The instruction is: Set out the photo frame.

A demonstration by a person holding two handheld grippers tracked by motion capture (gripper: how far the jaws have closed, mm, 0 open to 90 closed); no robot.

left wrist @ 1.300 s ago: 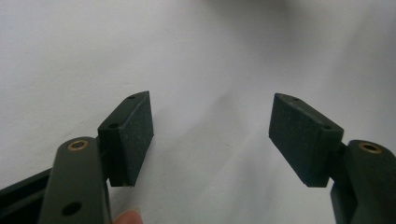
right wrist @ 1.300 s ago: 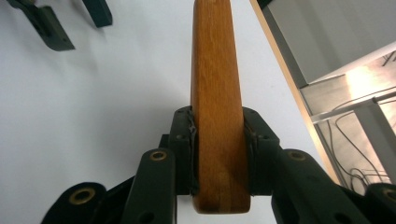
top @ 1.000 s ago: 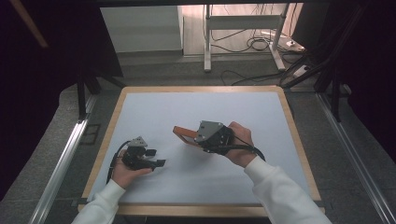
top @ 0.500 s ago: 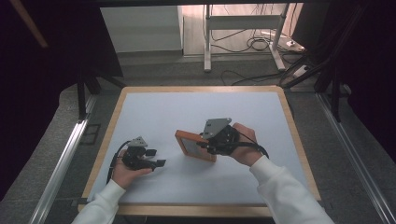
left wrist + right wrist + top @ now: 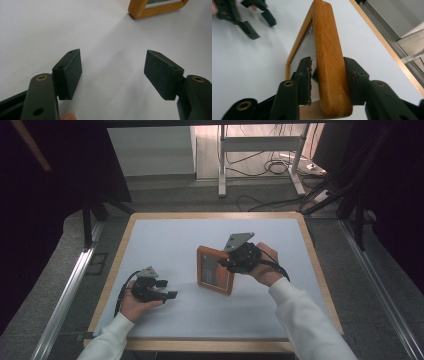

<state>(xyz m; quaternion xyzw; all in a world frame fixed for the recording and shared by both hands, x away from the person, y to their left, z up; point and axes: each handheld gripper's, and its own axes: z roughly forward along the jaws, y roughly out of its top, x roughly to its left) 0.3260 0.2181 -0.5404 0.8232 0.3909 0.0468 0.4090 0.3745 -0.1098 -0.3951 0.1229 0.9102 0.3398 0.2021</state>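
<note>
Two grippers, one wooden picture frame, one white table with a wooden rim (image 5: 116,270).

Picture frame (image 5: 215,269): centre of the high view, tilted on the table, orange-brown border around a darker panel. No writing can be read on it. The right gripper view adds the frame's rounded edge (image 5: 329,62) seen end-on and small fasteners along the inner panel; the left gripper view catches only a corner (image 5: 155,7) at the upper right of its frame.

Right gripper (image 5: 231,261): right of centre, clamped on the frame's right edge, a pad on either face; hand (image 5: 265,265) behind it, white sleeve.

Left gripper (image 5: 167,290): lower left, resting low by the table, jaws spread wide with nothing between; pads (image 5: 71,72) over bare white surface.
</note>
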